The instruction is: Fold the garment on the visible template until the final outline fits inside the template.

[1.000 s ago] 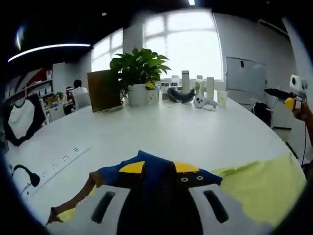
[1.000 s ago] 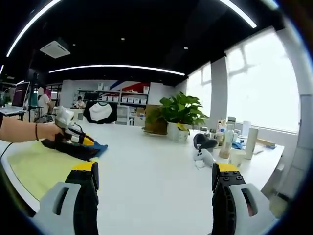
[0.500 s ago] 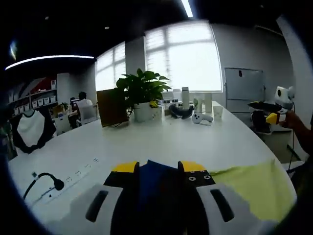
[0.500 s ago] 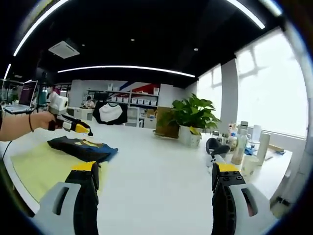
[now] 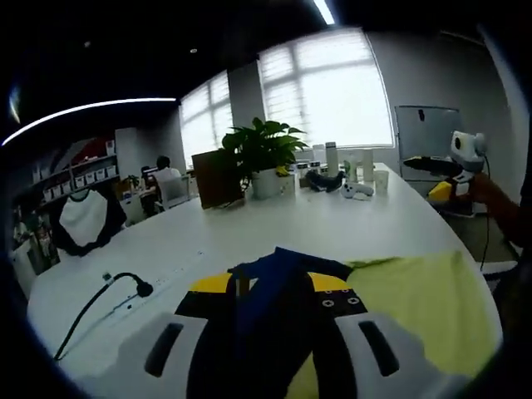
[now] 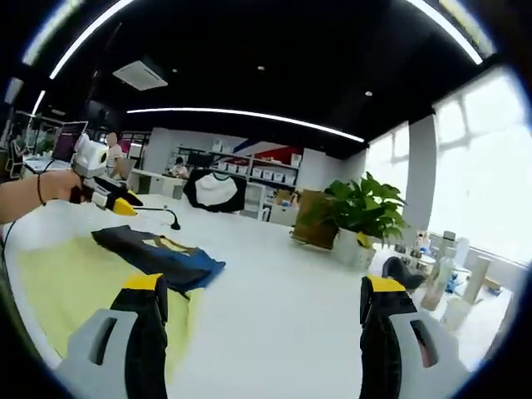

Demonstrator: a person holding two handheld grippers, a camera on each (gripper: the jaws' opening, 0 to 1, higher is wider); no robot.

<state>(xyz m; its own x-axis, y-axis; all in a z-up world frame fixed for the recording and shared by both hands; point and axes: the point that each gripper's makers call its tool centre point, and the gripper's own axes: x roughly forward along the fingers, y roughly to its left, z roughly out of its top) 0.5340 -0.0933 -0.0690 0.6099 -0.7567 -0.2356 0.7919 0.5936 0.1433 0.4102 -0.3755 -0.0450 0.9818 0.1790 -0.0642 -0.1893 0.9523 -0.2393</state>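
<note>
Up close, the left gripper (image 5: 266, 287) looks along its own two fingers (image 5: 208, 287), and dark fabric fills the gap between them, so whether they pinch the cloth or merely hang above it cannot be told from that picture. In the right gripper view the same tool appears small at the far left, lifted clear of the cloth, so it is probably released. The right gripper (image 6: 262, 291) has its fingers (image 6: 148, 287) spread wide with nothing between them, only bare white tabletop (image 6: 274, 291) beyond.

The garment (image 6: 158, 253), a dark navy piece with yellow patches, lies folded into a compact bundle on the yellow template (image 6: 58, 287). From the right gripper it sits to the left and a little farther off, near but not touching the left finger. Its right edge lies close to the template's edge; whether it runs over onto the tabletop is hard to judge at this angle. In the left gripper view the garment (image 5: 287, 266) lies directly ahead, with the template (image 5: 416, 299) stretching to the right.

Both tools being raised and apart suggests a pause to check the outline against the template.

Farther off stand a potted plant (image 5: 262, 154), bottles and cups (image 5: 345, 162), and a cable (image 5: 104, 299) snaking over the tabletop's left side.
</note>
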